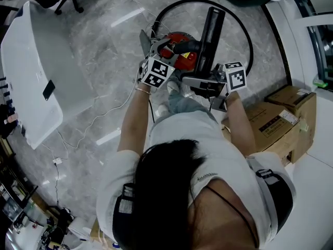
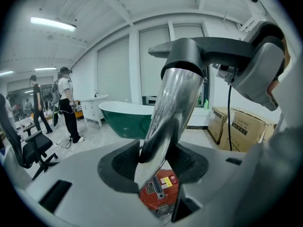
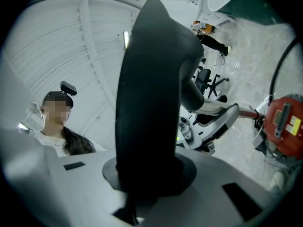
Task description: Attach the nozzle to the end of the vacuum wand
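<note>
The chrome vacuum wand [image 2: 173,108] runs up between the jaws of my left gripper [image 2: 154,162], which is shut on it. A black collar [image 2: 187,56] of the nozzle sits over the wand's upper end. The long black nozzle [image 3: 151,93] fills the right gripper view, and my right gripper [image 3: 149,174] is shut on it. In the head view both grippers are held out in front of the person, the left gripper [image 1: 165,53] and the right gripper [image 1: 200,83] close together, with the nozzle [image 1: 210,33] pointing away above the red vacuum body [image 1: 179,53].
The red vacuum [image 2: 158,190] stands on the marble floor with its black hose [image 1: 248,35] looping round it. Cardboard boxes [image 1: 283,119] are at the right, a white tub [image 1: 36,66] at the left. A green bathtub [image 2: 125,117] and standing people [image 2: 66,103] are farther off.
</note>
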Action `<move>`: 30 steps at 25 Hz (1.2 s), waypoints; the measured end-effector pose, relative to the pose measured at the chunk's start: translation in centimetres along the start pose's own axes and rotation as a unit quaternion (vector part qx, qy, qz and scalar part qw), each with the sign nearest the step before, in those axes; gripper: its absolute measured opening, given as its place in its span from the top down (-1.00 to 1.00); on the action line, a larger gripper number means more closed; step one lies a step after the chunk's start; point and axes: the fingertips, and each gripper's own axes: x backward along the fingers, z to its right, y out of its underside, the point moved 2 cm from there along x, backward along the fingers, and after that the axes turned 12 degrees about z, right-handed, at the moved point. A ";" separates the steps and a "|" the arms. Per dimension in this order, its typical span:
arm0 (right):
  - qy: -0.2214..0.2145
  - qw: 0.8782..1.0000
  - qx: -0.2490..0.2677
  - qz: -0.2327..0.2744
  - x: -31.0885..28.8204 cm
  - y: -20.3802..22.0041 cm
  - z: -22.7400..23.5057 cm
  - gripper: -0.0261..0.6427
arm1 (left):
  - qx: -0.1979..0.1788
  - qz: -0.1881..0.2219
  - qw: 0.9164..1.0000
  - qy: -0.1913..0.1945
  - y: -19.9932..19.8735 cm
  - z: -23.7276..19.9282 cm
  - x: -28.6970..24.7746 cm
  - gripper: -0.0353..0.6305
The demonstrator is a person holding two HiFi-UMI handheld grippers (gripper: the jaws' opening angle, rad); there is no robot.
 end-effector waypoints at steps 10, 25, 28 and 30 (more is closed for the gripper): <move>0.040 0.996 0.047 -0.068 -0.5 0.6 0.3 0.73 | 0.000 -0.009 1.000 0.009 0.0 -0.1 0.1 0.36; 0.075 0.987 0.089 -0.109 -1.2 0.9 0.7 0.73 | 0.010 -0.012 1.000 0.010 0.2 -0.6 0.1 0.36; 0.089 0.983 0.109 -0.122 -1.6 1.1 0.8 0.73 | 0.014 -0.011 1.000 0.010 0.2 -0.8 0.3 0.36; 0.099 0.979 0.123 -0.129 -1.7 1.4 1.0 0.73 | 0.016 -0.010 1.000 0.010 0.2 -0.9 0.5 0.36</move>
